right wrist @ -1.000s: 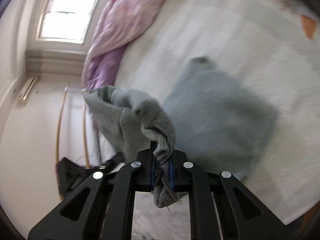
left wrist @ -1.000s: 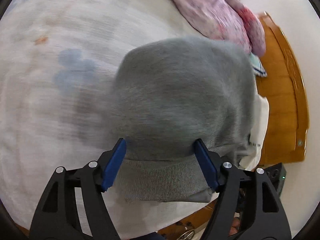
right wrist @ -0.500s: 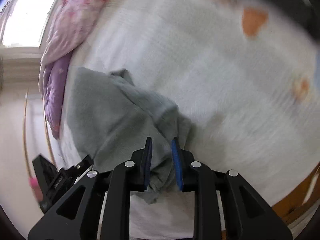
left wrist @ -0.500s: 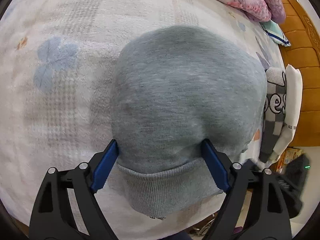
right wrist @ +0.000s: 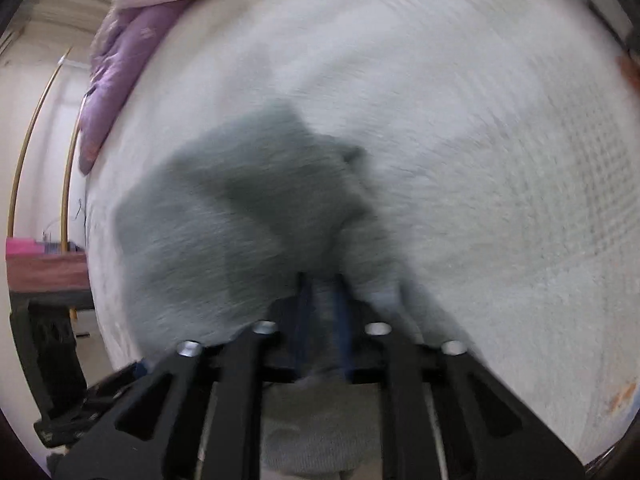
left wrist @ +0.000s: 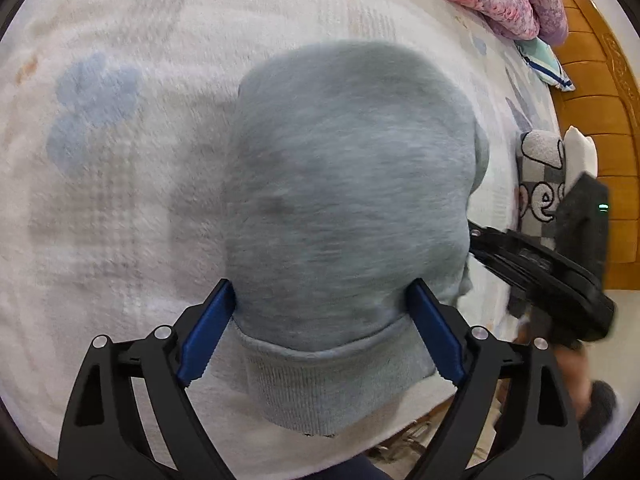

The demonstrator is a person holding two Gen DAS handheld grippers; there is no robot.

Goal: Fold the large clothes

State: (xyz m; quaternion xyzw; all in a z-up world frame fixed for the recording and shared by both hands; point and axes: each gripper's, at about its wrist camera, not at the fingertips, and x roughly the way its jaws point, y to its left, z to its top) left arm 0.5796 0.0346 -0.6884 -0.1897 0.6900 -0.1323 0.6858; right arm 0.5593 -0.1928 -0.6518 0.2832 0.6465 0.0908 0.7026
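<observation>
The grey sweatshirt (left wrist: 348,200) is laid folded on the white bedspread (left wrist: 120,200), its ribbed hem (left wrist: 328,384) at the near edge of the bed. A second ago a bunched corner was held aloft in the right gripper (right wrist: 322,304); that corner has since been lowered onto the pile, so one fold is judged complete. The left gripper (left wrist: 320,320) is spread wide, its blue pads straddling the hem without pinching. The right jaws are blurred by motion with a narrow gap; whether cloth is clamped cannot be told. The layers beneath are hidden, and the garment at the bed's right edge (left wrist: 540,176) is cut off
</observation>
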